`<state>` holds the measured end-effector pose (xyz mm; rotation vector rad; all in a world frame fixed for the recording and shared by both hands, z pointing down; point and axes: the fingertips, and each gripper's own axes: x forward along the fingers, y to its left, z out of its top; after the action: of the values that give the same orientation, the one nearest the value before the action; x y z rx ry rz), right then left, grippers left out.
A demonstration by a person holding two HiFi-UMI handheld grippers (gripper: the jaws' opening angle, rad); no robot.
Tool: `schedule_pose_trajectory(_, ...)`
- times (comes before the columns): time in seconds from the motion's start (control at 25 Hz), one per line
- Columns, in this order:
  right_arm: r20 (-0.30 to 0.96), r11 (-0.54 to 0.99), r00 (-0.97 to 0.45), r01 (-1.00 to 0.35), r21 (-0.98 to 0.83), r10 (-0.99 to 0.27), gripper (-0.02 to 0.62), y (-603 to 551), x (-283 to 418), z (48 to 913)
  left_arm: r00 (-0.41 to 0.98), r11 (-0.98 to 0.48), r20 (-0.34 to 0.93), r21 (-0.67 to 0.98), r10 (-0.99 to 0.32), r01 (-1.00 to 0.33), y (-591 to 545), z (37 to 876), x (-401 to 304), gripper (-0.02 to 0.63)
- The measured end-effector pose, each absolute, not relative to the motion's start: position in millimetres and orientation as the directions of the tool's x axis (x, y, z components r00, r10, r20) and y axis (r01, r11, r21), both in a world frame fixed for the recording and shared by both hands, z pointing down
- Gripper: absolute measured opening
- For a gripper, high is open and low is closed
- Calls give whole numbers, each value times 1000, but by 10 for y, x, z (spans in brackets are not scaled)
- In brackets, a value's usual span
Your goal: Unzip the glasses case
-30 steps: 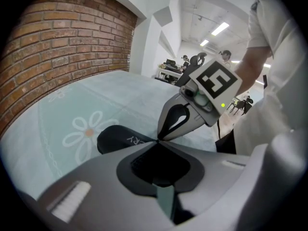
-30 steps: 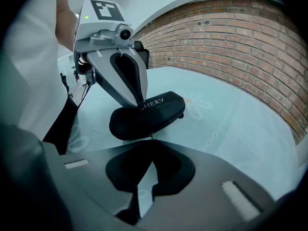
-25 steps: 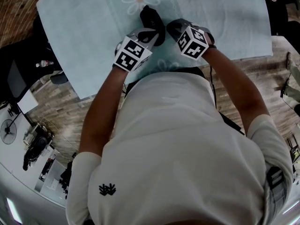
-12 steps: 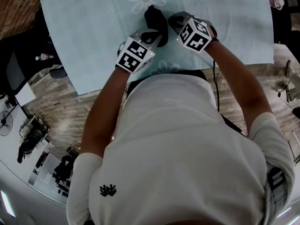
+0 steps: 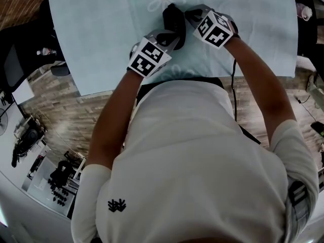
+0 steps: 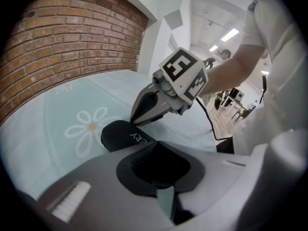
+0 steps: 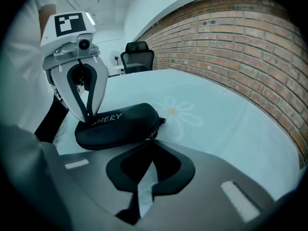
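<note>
Right claw (image 7: 151, 139) pinched, seemingly on zip pull (image 7: 152, 134); left claw (image 7: 89, 115) closed atop matte case (image 7: 120, 125).

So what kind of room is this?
Probably an office or a workshop: there is a brick wall, an office chair pushed up behind the table, and strip lights on the ceiling.

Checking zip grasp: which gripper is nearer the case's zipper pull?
Right. The right gripper pinches at the zipper pull; the left gripper clamps the glasses case toward its other end.
</note>
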<state>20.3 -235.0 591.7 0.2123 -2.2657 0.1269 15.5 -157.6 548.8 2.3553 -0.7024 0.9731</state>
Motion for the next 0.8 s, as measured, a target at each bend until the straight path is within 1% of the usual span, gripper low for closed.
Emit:
schedule_pose_trajectory(0.4,773,993,-630,-114,-1,-71,0,-2509,-74,6021,624,-733,732,262,-273,-628,-1593,5578,0,55)
schedule_pose_trajectory(0.8,789,998,-615,50,28,8,0,-2573,-26,5925,639,-724,721,287,-268,-627,-1585,5479,153,55)
